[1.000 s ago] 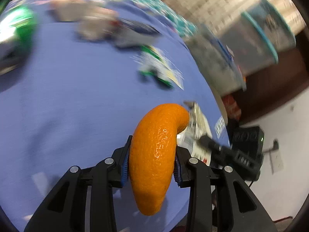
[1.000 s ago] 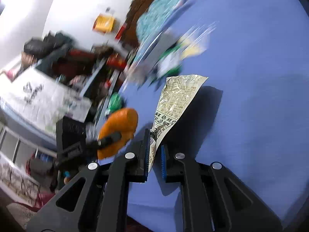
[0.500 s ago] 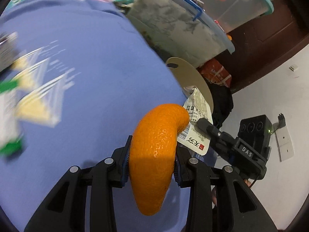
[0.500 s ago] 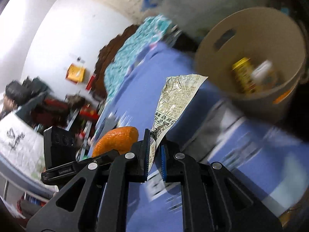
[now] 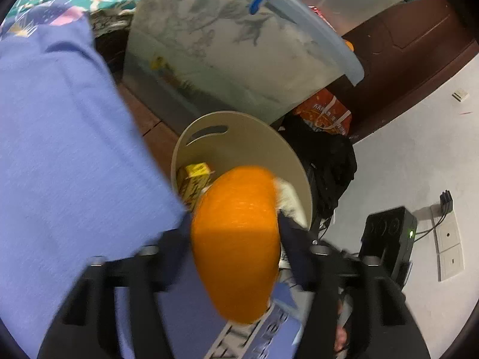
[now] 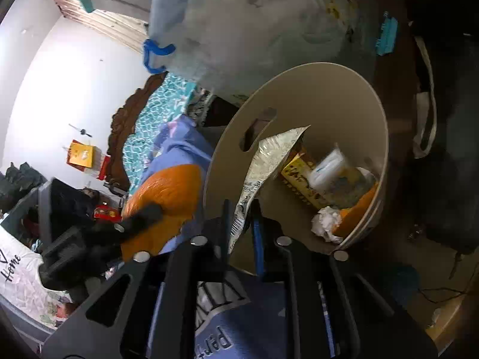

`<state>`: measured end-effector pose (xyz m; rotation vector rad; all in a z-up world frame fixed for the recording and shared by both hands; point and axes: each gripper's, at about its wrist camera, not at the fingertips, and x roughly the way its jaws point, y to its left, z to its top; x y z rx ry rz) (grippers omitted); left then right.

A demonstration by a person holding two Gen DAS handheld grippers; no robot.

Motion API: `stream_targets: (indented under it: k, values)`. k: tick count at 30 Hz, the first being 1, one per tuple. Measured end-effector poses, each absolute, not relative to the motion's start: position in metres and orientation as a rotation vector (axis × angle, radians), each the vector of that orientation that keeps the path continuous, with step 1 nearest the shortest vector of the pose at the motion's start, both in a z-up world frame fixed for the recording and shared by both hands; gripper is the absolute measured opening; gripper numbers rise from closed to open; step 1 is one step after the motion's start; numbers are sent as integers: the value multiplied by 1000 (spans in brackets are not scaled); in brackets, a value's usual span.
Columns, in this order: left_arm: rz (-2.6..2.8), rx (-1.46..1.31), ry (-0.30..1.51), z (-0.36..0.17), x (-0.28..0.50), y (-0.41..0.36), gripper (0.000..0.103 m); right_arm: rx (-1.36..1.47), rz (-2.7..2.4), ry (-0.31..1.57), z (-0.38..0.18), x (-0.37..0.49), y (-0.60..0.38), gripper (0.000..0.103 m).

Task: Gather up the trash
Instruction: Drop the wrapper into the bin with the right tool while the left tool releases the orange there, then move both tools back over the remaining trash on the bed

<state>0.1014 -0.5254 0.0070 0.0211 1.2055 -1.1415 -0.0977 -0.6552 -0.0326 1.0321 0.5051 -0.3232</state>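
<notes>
A round beige plastic bin [image 6: 353, 95] holds a yellow carton [image 6: 299, 179], crumpled white tissue [image 6: 324, 221] and orange peel [image 6: 356, 209]. Left gripper [image 5: 233, 239], opening, frees a curved orange peel piece [image 5: 236, 239]. Right gripper [image 6: 242, 224], opening, has a silvery printed wrapper [image 6: 269, 161] between its jaws.

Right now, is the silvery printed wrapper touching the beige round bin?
Cannot tell. In the right wrist view the wrapper overlaps the bin's rim, between the opening right tongs, but no contact or gap shows plainly.

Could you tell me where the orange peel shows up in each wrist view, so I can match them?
Left wrist: orange peel fills the lower centre, between the left gripper's opening jaws.
Right wrist: it sits at middle left, beside the bin.
Shared landmark: the beige bin.
</notes>
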Motion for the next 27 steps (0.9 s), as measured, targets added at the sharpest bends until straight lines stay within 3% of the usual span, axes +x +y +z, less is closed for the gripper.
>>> stream_targets:
  k: [1,2,8,14,27]
  values:
    - [-1137,20,1195,9,100,-527,79,1028,-342,498,-32,-100,-656,65]
    - [-1137,19,1180,13,98,-526,82,1021,-362,482,-33,-107,-648,78]
    - [-1132,15,1090,36,95,-501,83,981,-440,383,-15,-125,-635,78]
    - [-972,-10,973,53,102,-408,83,940,-357,394,4,-112,-603,78]
    - [-454,-175,950,34,138,-110,82,777,-3,659,16,27,-449,78]
